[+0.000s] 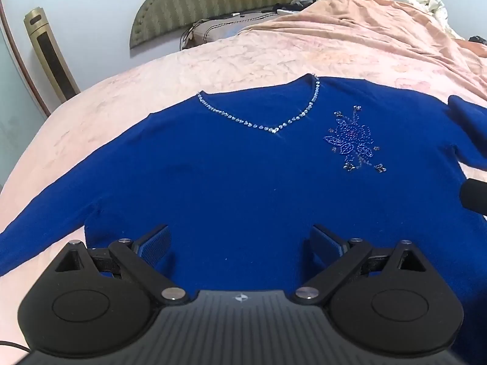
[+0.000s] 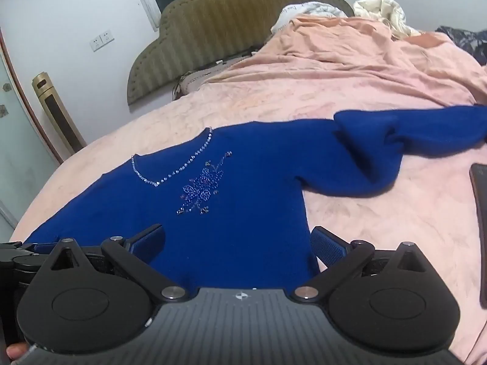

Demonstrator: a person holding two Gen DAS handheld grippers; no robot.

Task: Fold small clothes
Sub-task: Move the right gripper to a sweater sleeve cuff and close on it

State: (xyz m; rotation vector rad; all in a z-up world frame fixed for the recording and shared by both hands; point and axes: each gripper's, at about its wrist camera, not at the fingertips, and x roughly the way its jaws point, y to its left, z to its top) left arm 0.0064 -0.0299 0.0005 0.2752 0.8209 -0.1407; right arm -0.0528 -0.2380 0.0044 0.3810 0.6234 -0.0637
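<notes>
A royal-blue V-neck sweater with a rhinestone neckline and a beaded flower lies front-up on the pink bed; it also shows in the right wrist view. Its one sleeve lies bunched out to the right, the other sleeve stretches left. My left gripper is open and empty, just above the sweater's lower body. My right gripper is open and empty, over the sweater's lower right side edge. The left gripper shows at the right view's left edge.
The pink bedspread is rumpled toward the far right, with piled bedding behind. A padded headboard stands at the back. A gold tower fan stands at the left. A dark flat object lies at the right.
</notes>
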